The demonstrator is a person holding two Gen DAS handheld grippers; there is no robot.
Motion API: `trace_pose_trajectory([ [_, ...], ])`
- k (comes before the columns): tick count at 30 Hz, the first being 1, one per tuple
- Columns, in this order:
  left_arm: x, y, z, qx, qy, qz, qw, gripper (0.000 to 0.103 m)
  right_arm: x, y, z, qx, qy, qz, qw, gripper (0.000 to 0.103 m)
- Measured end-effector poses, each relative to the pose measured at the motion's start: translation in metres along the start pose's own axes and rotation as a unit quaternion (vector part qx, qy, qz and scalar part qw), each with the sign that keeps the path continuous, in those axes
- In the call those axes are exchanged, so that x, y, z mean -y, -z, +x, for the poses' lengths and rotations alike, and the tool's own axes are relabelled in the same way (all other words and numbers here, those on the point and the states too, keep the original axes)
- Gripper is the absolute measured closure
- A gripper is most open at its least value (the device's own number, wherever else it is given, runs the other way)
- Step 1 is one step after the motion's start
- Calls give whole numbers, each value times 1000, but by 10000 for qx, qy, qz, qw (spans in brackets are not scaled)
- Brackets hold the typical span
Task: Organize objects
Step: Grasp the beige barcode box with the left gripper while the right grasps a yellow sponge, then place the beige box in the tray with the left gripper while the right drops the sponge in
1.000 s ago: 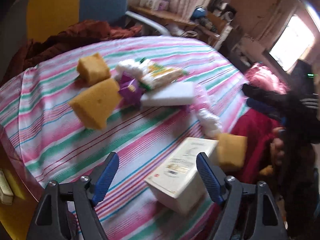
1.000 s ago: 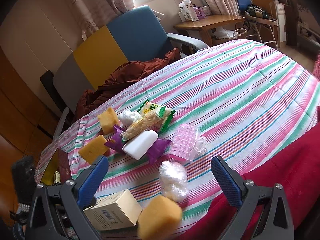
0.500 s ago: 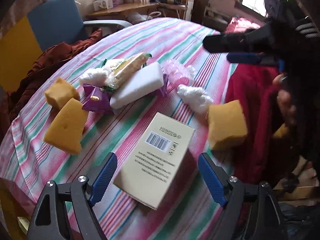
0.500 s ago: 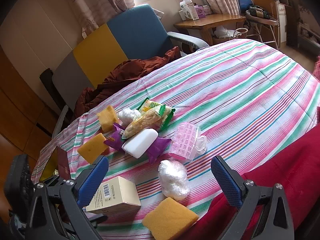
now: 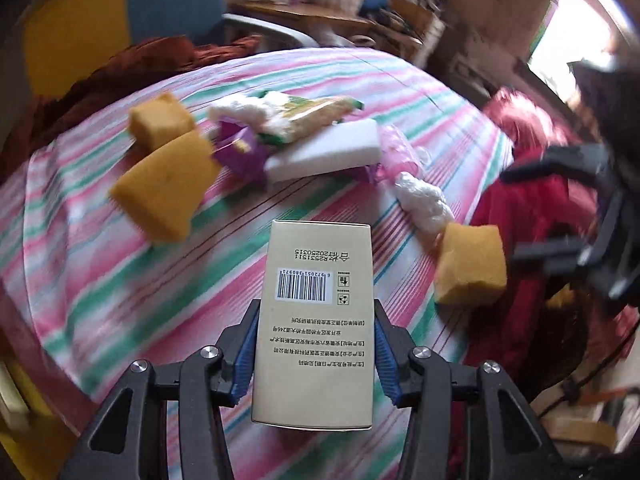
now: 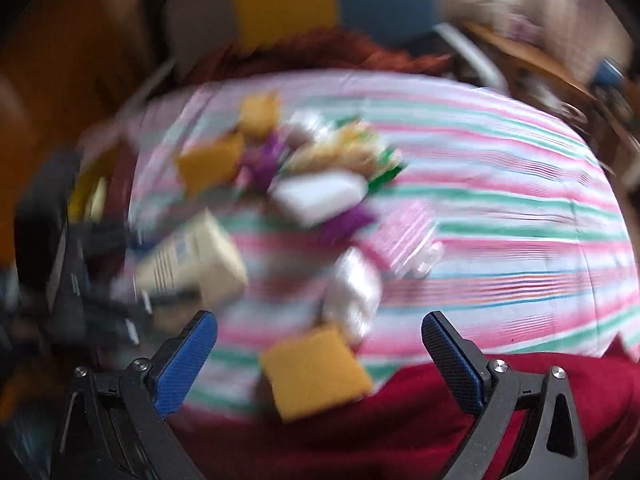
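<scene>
Left wrist view: the left gripper point(image 5: 315, 344) is clamping a cream box point(image 5: 316, 320), blue pads pressing flat on both long sides, barcode face looking up at the camera.
Box position: it's sitting between the fingers and sticking out forward over the striped tablecloth point(image 5: 120, 280); can't tell if its underside is touching the cloth or hanging above it.
Right wrist view: pretty blurry, but the right gripper point(image 6: 320, 356) is gaping wide with nothing between the blue pads.
Under the right gripper: a yellow sponge point(image 6: 316, 372) is lying at the near table edge, partly on a red cloth point(image 6: 400, 420), roughly between the open fingers but not touching either.
Same sponge from the left: it's showing up as the yellow sponge point(image 5: 470, 266) right of the box, near it but apart.
Box from the right: it's appearing as a pale smear point(image 6: 192, 256) off to the left, the dark left gripper frame behind it.
White bundle: a crinkly white wad point(image 5: 424, 204) is lying just beyond that sponge.
Pile: further back a white block point(image 5: 324, 156), a purple wrapper point(image 5: 240, 152), a snack packet point(image 5: 312, 114) and a pink plastic thing point(image 5: 396, 152) are all bunching up together.
Other sponges: two more yellow ones, a big sponge point(image 5: 164, 188) and a small sponge point(image 5: 160, 120), are sitting left of the pile, touching each other.
</scene>
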State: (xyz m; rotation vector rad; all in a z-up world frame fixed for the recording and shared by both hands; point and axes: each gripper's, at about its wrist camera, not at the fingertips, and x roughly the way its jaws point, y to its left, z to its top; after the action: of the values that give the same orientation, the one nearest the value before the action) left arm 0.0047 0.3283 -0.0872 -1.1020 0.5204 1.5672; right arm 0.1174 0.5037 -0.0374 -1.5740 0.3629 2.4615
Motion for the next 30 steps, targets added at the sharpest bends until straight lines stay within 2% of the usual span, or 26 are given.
trace_pose_trajectory([
  [1,-2,3,-3,46,4,-98,9999,52,-5,3,7,-298,13,-254,9992,0],
  [5,-10,18,-19,216,51,-394,9990,52,-18,12,33,-984,143,-741,9923,0],
  [6,-11,23,-24,257,50,-454,9986,52,-20,13,39,-1111,202,-805,9903,4],
  [7,-11,26,-28,286,56,-501,9983,52,-22,15,45,-1210,280,-865,9885,8],
  [8,-13,30,-32,329,66,-574,9978,52,-23,17,51,-1285,344,-912,9869,26],
  [9,-14,33,-36,368,83,-642,9972,52,-24,18,53,-1320,389,-931,9861,37],
  [10,-17,36,-40,400,94,-706,9967,52,-23,19,55,-1338,426,-917,9858,36],
  [13,-25,43,-50,530,56,-947,9941,52,-27,25,42,-1150,468,-981,9874,40],
  [17,-43,55,-78,875,28,-1384,9865,52,-35,28,12,-765,476,-988,9910,40],
  [22,-71,71,-118,1237,-275,-1837,9748,52,-65,9,-24,16,111,-1019,9947,40],
  [26,-103,88,-151,1478,-722,-2280,9596,52,-116,-14,-24,426,-343,-1261,9905,40],
  [30,-143,109,-182,1641,-1147,-2724,9411,52,-168,-37,-15,576,-800,-1612,9820,40],
])
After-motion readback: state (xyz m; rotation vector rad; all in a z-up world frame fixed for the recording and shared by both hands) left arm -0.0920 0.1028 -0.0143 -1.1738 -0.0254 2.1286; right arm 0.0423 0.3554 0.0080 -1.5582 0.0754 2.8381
